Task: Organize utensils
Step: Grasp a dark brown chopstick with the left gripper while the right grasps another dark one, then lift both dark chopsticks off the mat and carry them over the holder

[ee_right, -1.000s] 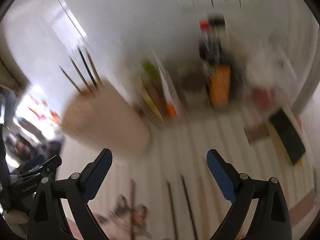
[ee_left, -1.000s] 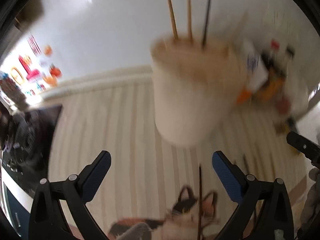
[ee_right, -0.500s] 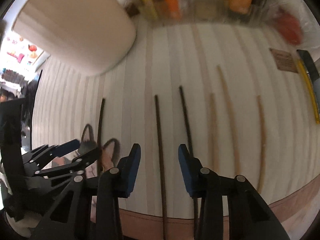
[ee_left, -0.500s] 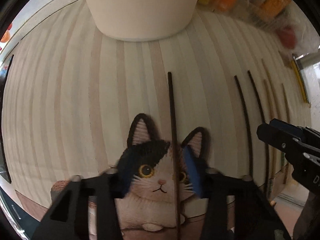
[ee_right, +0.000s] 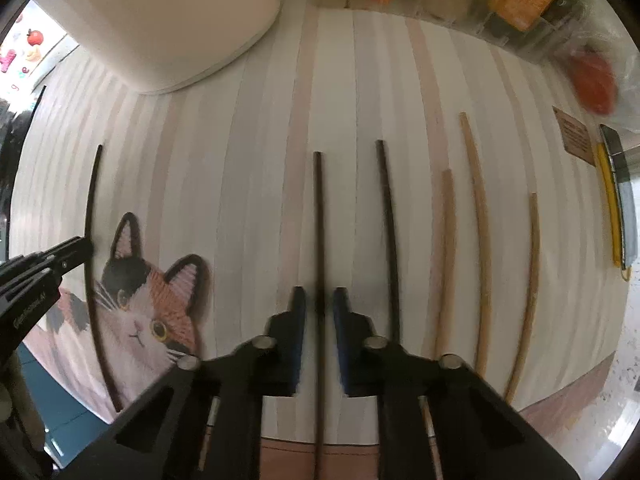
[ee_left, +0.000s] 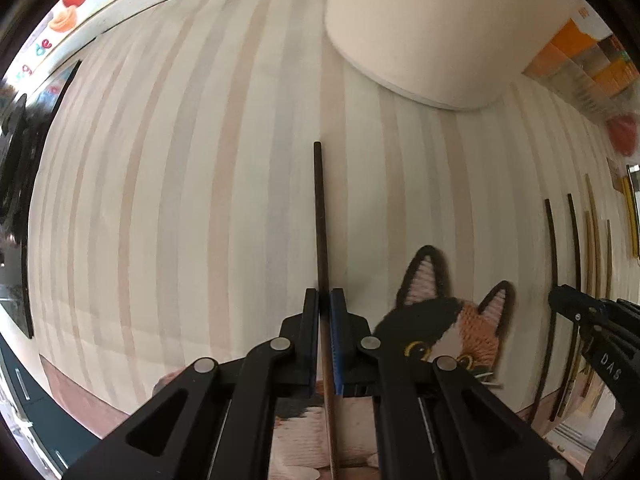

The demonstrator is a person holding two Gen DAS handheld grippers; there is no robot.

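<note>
Left gripper [ee_left: 324, 300] pinches dark chopstick [ee_left: 320, 216] (right straddles another).

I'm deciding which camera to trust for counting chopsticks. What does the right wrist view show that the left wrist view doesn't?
Only the right wrist view shows the three light wooden chopsticks plainly, and the right gripper straddling a dark chopstick with a small gap each side. Only the left wrist view shows the left gripper shut on the leftmost dark chopstick. Both show the cream container, the cat mat and the striped surface.
</note>
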